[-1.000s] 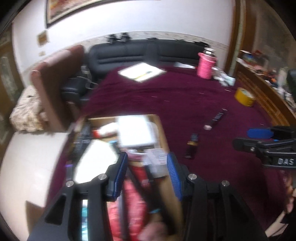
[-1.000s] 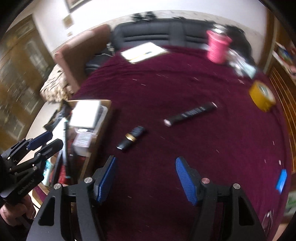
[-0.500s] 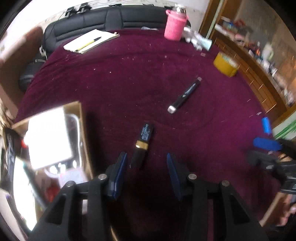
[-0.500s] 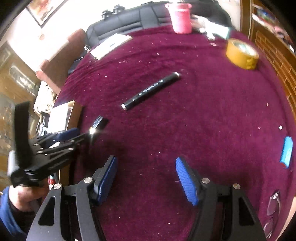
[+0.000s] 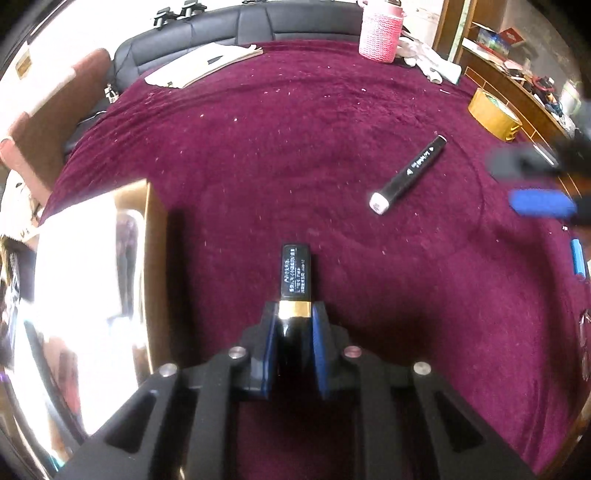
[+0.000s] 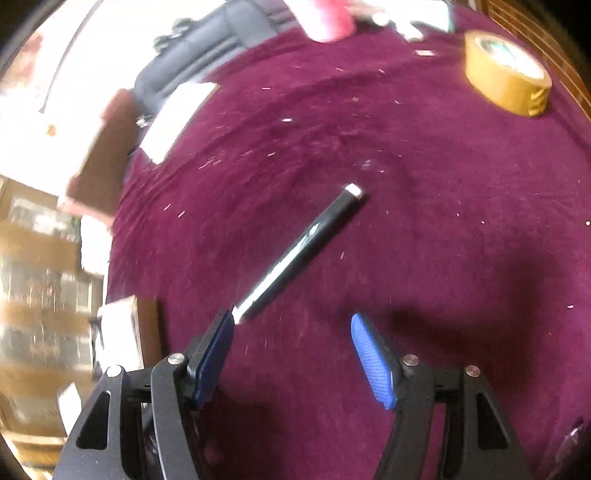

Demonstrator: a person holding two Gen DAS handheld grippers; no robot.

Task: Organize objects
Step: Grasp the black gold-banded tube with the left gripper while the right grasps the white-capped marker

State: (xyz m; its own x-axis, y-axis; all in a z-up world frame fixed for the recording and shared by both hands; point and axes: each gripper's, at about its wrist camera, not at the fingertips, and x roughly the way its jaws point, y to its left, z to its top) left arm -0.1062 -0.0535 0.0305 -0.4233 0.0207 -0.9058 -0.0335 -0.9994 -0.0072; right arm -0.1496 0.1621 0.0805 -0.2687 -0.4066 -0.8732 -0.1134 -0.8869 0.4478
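Observation:
My left gripper (image 5: 294,314) is shut on a black lipstick tube (image 5: 294,275) with a gold band, low over the maroon cloth (image 5: 295,147). A black marker (image 5: 408,175) lies on the cloth to the right; in the right wrist view the marker (image 6: 295,254) lies just ahead of my open, empty right gripper (image 6: 291,325), its near end by the left fingertip. The right gripper also shows blurred at the right edge of the left wrist view (image 5: 535,199). A cardboard box (image 5: 155,258) full of items sits to the left of the lipstick.
A yellow tape roll (image 6: 508,74) sits at the far right. A pink cup (image 5: 380,33) and a white notepad (image 5: 203,64) lie at the far side. A small blue object (image 5: 578,256) lies at the right edge. A black sofa (image 5: 240,26) stands behind.
My left gripper moved from over the box to the lipstick tube and shut on it. My right gripper moved forward to the marker and stayed open.

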